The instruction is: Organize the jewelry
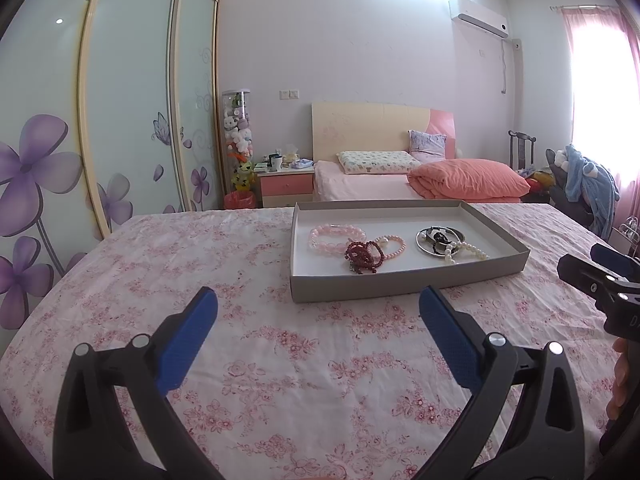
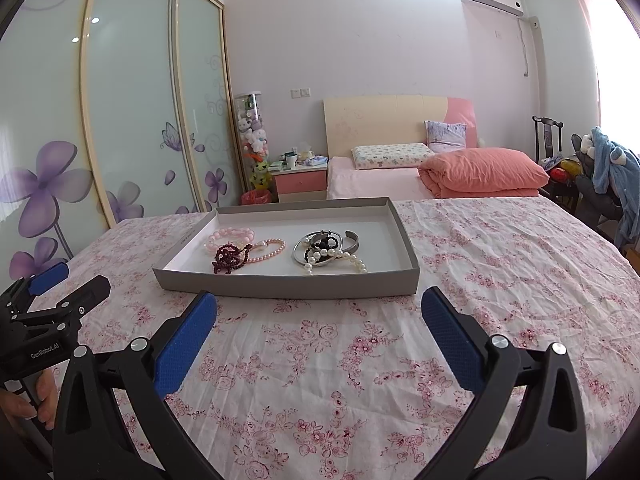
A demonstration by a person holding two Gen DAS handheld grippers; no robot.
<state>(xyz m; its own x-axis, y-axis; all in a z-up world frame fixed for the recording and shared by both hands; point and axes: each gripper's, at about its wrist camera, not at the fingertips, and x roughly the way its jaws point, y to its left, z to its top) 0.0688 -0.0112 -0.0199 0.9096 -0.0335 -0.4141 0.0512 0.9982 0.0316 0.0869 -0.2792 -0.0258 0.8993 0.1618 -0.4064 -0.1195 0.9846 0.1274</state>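
Note:
A shallow grey tray point(image 1: 400, 282) point(image 2: 280, 286) sits on the floral cloth. In it lie a pale pink bead bracelet point(image 1: 335, 239) point(image 2: 232, 236), a dark red bead bracelet point(image 1: 364, 257) point(image 2: 229, 258), a small pink pearl bracelet point(image 1: 394, 246) point(image 2: 269, 250), silver bangles with black beads point(image 1: 438, 238) point(image 2: 320, 246), and a white pearl string point(image 1: 466, 252) point(image 2: 340, 258). My left gripper point(image 1: 318, 308) is open and empty, short of the tray's near wall. My right gripper point(image 2: 319, 307) is open and empty, just before the tray.
The pink floral cloth point(image 1: 280, 360) point(image 2: 500, 280) covers the surface. A bed with an orange quilt point(image 1: 468, 180) stands beyond it. Sliding wardrobe doors point(image 1: 120, 120) are on the left, a chair with blue clothing point(image 1: 588, 184) on the right.

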